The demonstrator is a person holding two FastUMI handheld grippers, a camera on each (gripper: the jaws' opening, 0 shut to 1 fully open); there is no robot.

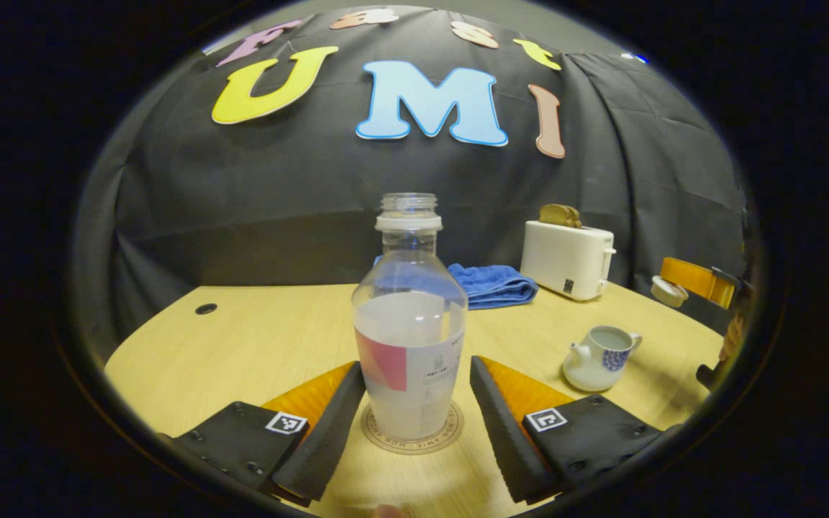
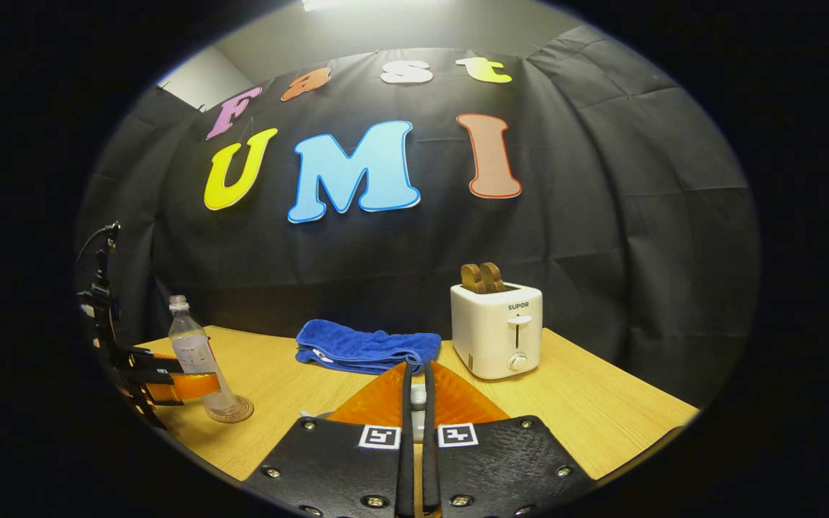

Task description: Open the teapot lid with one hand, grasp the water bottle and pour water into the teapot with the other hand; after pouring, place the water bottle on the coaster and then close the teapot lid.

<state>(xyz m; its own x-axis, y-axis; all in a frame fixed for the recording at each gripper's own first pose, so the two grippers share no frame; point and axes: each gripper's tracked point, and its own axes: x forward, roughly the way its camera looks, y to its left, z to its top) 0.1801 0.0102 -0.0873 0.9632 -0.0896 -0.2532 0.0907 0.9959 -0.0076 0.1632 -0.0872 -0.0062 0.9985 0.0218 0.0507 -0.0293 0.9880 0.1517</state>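
The clear water bottle [image 1: 410, 338], uncapped and partly full, stands upright on the round coaster [image 1: 412, 440]. My left gripper [image 1: 414, 370] is open around the bottle, with a small gap on each side. The white teapot [image 1: 598, 357] with blue pattern sits lidless to the right. Further right and above the table, the right gripper [image 1: 699, 282] holds the white teapot lid [image 1: 668, 291]. In the right gripper view, my right gripper [image 2: 415, 374] is shut on a white piece of the lid [image 2: 418, 401]. The bottle [image 2: 195, 356], coaster [image 2: 234, 412] and left gripper [image 2: 202, 385] appear far left.
A white toaster [image 1: 568, 259] holding toast stands at the back right, also seen as the toaster [image 2: 496, 329]. A folded blue towel [image 1: 494, 284] lies beside it near the wall. The wooden table [image 1: 256, 338] has a small round hole [image 1: 206, 309] at the back left.
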